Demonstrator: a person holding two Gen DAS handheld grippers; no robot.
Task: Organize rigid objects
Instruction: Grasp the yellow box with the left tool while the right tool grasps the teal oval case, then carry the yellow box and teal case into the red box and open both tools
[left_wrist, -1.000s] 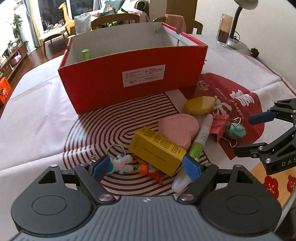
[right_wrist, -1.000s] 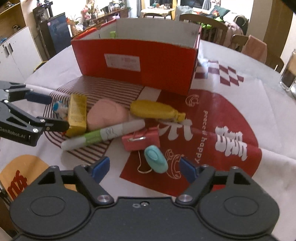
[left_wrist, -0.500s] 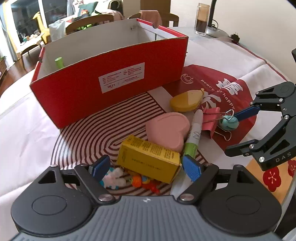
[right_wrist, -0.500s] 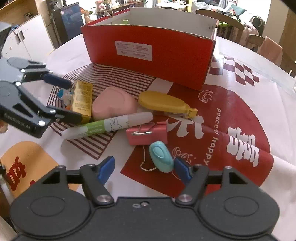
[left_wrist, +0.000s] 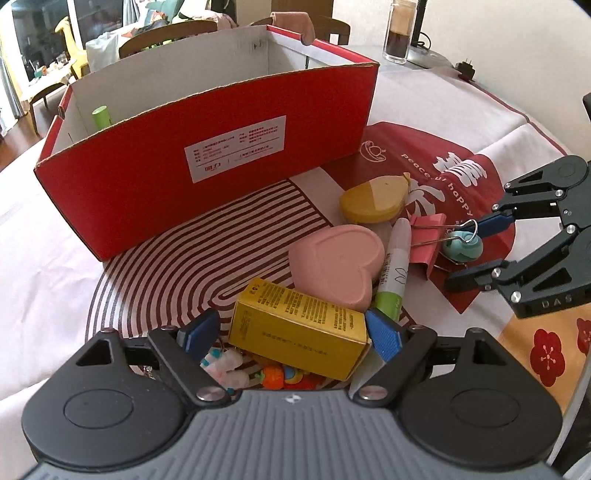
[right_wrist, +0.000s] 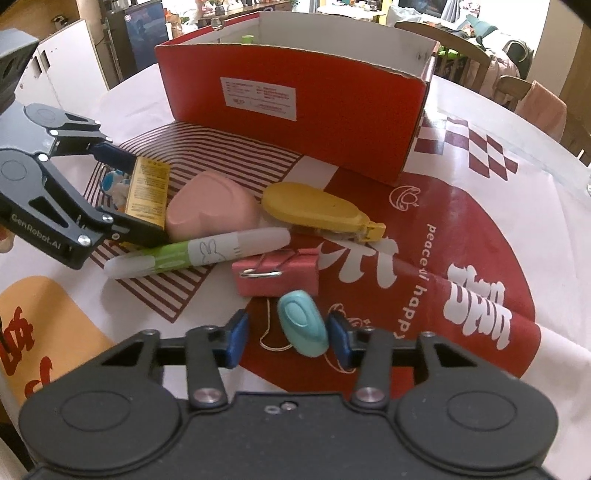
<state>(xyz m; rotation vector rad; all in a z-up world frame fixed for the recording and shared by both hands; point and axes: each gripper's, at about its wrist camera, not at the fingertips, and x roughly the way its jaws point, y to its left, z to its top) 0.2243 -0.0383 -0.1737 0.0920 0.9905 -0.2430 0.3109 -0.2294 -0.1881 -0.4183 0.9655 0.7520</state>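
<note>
A red cardboard box (left_wrist: 207, 155) stands open at the back; it also shows in the right wrist view (right_wrist: 295, 107). My left gripper (left_wrist: 291, 332) is open around a yellow carton (left_wrist: 299, 328), which also shows in the right wrist view (right_wrist: 147, 192). My right gripper (right_wrist: 288, 338) is open around a teal oval object (right_wrist: 303, 326). Between them lie a pink heart (left_wrist: 336, 266), a green-and-white marker (right_wrist: 195, 254), a pink binder clip (right_wrist: 277, 275) and a yellow tape dispenser (right_wrist: 314, 210).
Small toy keychains (left_wrist: 229, 365) lie under the left gripper. A green cylinder (left_wrist: 100, 116) stands inside the box. A glass jar (left_wrist: 397, 37) and chairs stand beyond the box. The round table carries a red-and-white printed cloth (right_wrist: 480, 258).
Both grippers have moved forward and lower. The left jaws now flank the yellow carton, and the right jaws have narrowed around the teal object.
</note>
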